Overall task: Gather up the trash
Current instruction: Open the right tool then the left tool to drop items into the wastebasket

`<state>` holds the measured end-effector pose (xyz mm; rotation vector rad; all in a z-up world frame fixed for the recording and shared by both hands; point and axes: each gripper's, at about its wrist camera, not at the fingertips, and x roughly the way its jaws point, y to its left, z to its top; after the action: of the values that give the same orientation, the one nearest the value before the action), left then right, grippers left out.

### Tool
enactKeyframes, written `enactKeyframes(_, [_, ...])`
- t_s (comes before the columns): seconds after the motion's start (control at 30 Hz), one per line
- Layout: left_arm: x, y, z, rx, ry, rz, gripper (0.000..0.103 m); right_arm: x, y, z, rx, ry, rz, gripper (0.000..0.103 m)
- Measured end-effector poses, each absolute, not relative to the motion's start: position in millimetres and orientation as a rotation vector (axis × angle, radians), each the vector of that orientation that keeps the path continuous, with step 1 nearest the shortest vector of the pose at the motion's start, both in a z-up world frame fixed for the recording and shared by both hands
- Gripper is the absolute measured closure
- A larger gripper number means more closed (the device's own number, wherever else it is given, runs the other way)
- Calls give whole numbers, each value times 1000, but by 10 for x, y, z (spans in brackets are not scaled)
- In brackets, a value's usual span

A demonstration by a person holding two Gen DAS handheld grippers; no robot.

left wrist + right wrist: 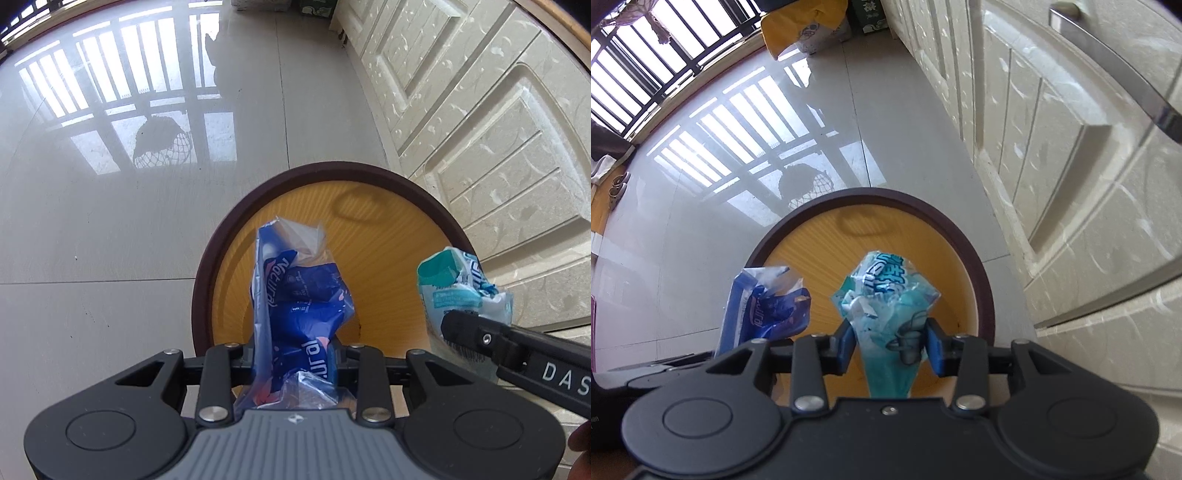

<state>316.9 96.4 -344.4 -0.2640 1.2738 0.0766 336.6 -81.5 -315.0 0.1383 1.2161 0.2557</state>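
My left gripper (295, 363) is shut on a crumpled blue plastic wrapper (299, 295) and holds it above a round bin (201, 280) with a dark brown rim and orange inside. My right gripper (891, 345) is shut on a crumpled teal plastic wrapper (886, 291) and holds it over the same bin (975, 273). The teal wrapper (461, 284) and one right finger (476, 338) show at the right of the left wrist view. The blue wrapper (768, 306) shows at the left of the right wrist view.
Glossy grey floor tiles (110, 221) lie around the bin. Cream panelled cabinet doors (480, 110) stand close on the right, with a metal handle (1115, 70). A barred window (635, 66) and a yellow bag (801, 29) are at the far end.
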Motion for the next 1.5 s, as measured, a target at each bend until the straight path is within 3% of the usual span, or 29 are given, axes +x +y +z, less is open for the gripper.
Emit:
enactKeyframes(0.4, [3290,959,-3356,-198,1261,52,70,3422,-803,-3114,118,1192,271,32])
enactKeyframes(0.63, [3337,952,-3328,-181,1244,34,67,3417,-885,-3083,112,1200,258,31])
enactKeyframes(0.77, [3351,947,-3332,-163,1254,28,48,3403,-929,-3079,106,1206,246,31])
enactKeyframes(1.13, [3259,1015,-3308,-137,1285,14,39,3365,-910,-3063,55,1223,247,27])
enactKeyframes(1.2, [3264,1023,-3296,-142,1281,8,33,3349,-900,-3064,43,1224,252,25])
enactKeyframes(1.27, [3273,1023,-3279,-145,1270,7,16,3345,-902,-3051,35,1221,255,24])
enactKeyframes(1.33, [3278,1010,-3261,-152,1254,4,9,3346,-906,-3026,30,1216,256,21])
enactKeyframes(1.5, [3261,995,-3268,-138,1271,5,9,3344,-939,-3021,15,1219,254,19])
